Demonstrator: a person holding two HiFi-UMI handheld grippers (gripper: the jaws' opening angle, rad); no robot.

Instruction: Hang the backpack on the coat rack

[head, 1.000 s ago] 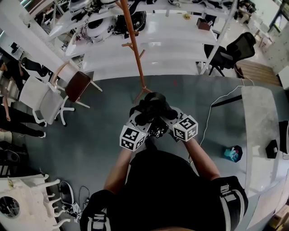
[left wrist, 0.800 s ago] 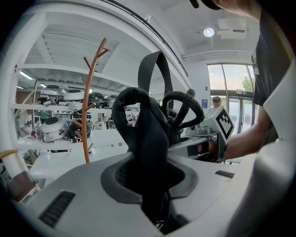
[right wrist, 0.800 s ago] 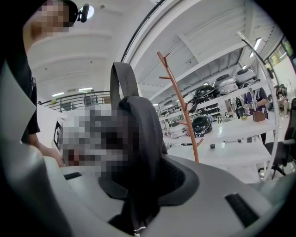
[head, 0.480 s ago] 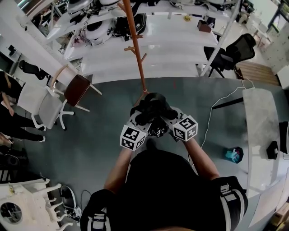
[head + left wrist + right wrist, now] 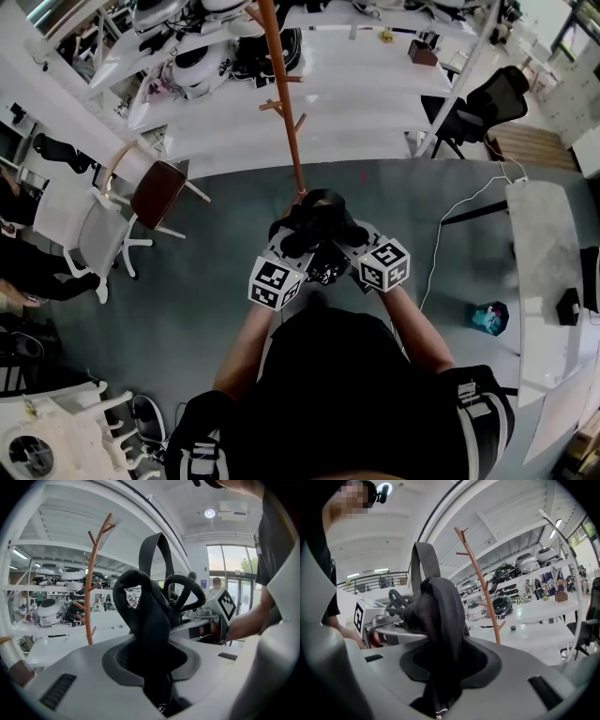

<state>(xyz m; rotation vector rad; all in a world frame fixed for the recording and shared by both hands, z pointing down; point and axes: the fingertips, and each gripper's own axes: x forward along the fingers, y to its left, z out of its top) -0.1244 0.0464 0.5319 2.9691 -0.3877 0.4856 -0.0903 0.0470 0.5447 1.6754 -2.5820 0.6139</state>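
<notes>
The left gripper [image 5: 292, 246] and the right gripper [image 5: 345, 244] each clamp the black backpack [image 5: 317, 217], side by side on outstretched forearms [image 5: 246, 342], tilted slightly down toward the coat rack [image 5: 286, 112]

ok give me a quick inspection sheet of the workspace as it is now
surface: grey floor underfoot
job's things: black backpack held up in front of the person, not yet on the orange coat rack just ahead
clutter: teal object on the floor at right
grippers: left gripper and right gripper each clamped on backpack fabric
cables: white cable trailing across the floor
surroundings: white benches, brown chair, black office chair
</notes>
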